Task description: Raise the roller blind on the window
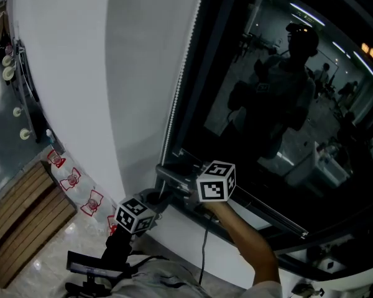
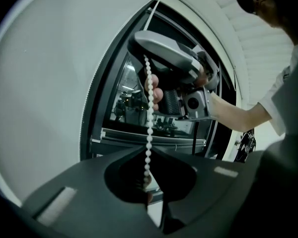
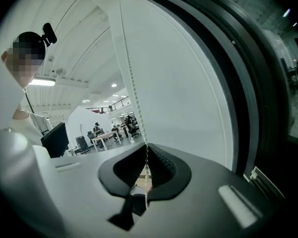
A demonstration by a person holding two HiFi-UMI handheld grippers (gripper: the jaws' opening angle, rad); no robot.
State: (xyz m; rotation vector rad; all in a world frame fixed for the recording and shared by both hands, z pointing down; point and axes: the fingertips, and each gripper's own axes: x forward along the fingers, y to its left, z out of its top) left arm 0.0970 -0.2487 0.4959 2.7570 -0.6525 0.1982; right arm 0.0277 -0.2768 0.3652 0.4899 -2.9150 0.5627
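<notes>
Both tools sit low at the foot of the window (image 1: 286, 92), one just above the other, because that is where the bead chain (image 1: 181, 73) hangs within reach along the edge of the white roller blind (image 1: 81, 73). The left tool (image 2: 148, 180) is the lower one, and its jaws are closed together on the chain, which I judge anchors the slack. The right tool (image 3: 146, 175) is just above it, with its jaws clamped on the beads and the chain running straight up from it beside the blind. In the left gripper view the strand rises taut from my lower tool to the upper one, so both appear to be on the same strand, though I cannot rule out a second strand behind it. The blind hangs down over the left of the head view, and the dark glass beside it is bare. I take the raising as under way and not finished, with hand-over-hand pulls to come. The count is two tools, each with one marker cube (image 1: 216, 180), one blind, and one chain strand visible in each view.
</notes>
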